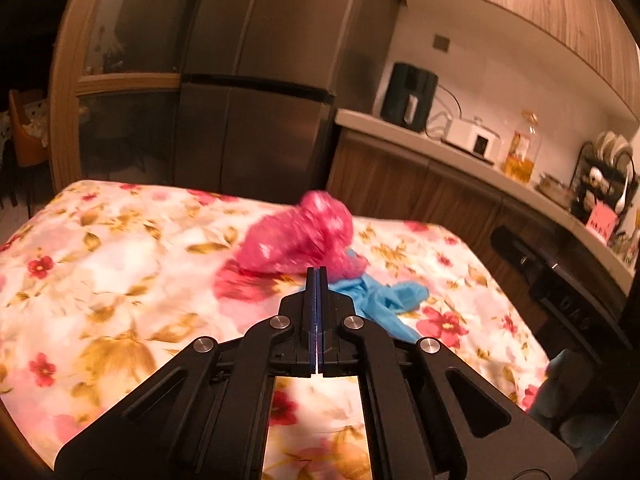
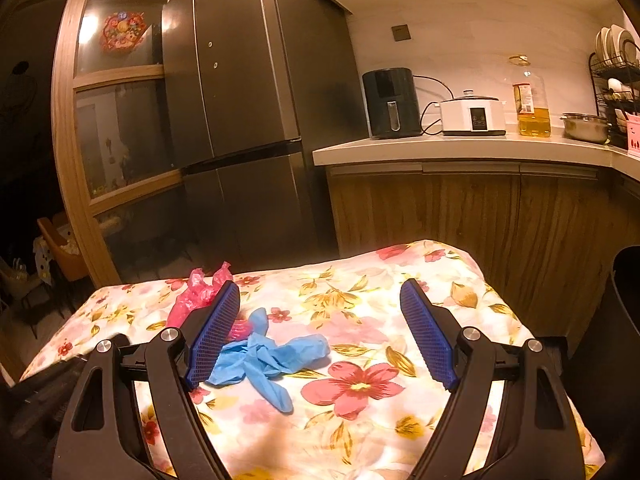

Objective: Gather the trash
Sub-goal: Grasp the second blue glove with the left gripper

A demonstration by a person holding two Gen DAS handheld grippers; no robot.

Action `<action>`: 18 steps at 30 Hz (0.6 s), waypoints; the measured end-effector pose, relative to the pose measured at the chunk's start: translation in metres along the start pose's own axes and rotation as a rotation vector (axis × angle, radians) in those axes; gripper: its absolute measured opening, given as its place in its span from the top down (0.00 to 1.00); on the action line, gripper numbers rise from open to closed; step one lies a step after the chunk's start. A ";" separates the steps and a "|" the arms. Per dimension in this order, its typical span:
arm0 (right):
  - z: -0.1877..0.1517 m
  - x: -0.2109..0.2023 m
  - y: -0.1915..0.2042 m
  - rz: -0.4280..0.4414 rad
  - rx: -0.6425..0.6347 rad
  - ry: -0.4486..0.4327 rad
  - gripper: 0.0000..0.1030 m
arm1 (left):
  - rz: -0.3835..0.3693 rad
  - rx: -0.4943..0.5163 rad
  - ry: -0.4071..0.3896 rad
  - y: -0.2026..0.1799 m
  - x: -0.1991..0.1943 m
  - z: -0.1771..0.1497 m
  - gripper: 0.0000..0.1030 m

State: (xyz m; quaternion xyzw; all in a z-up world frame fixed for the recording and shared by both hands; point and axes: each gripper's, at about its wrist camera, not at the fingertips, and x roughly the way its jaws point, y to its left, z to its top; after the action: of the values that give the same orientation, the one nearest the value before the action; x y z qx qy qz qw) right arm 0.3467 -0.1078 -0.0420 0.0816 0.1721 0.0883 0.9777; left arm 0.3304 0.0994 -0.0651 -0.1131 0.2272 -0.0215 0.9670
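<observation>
Gloves beside pink bag; left gripper pressed together, right gripper spread.

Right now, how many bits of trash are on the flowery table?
2 that I can see: a pink plastic bag toward the far left, and crumpled blue gloves beside it, nearer. Anything under them stays hidden.

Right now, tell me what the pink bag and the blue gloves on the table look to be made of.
Pink bag: thin plastic film, seemingly; crinkled, translucent, with shiny glints.
Blue gloves: likely thin disposable nitrile or latex; limp, matte, crumpled with flattened fingers. The exact material cannot be told.
</observation>
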 end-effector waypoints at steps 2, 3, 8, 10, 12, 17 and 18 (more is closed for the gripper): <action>-0.001 0.003 0.004 0.006 -0.002 0.005 0.22 | 0.000 -0.012 -0.004 0.005 0.001 0.001 1.00; -0.001 0.005 0.007 0.011 -0.004 0.009 0.22 | 0.004 -0.022 -0.004 0.007 0.004 0.001 1.00; -0.002 0.013 0.013 0.018 -0.021 0.026 0.22 | 0.048 -0.049 -0.014 0.013 0.005 0.003 0.59; -0.002 0.015 0.010 0.013 -0.005 0.031 0.22 | 0.031 -0.065 -0.020 0.015 0.008 0.001 0.32; -0.002 0.014 0.006 0.006 0.011 0.027 0.22 | 0.021 -0.048 0.020 0.011 0.023 -0.001 0.32; 0.000 0.012 -0.002 -0.006 0.037 0.018 0.22 | 0.007 -0.013 0.101 0.000 0.053 -0.006 0.33; 0.000 0.012 -0.003 -0.005 0.041 0.017 0.22 | 0.012 -0.006 0.113 -0.001 0.058 -0.006 0.36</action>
State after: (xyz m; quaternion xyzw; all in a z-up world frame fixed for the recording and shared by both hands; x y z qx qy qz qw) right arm 0.3581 -0.1086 -0.0461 0.1007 0.1822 0.0830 0.9746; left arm 0.3793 0.0914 -0.0954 -0.1133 0.2824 -0.0214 0.9523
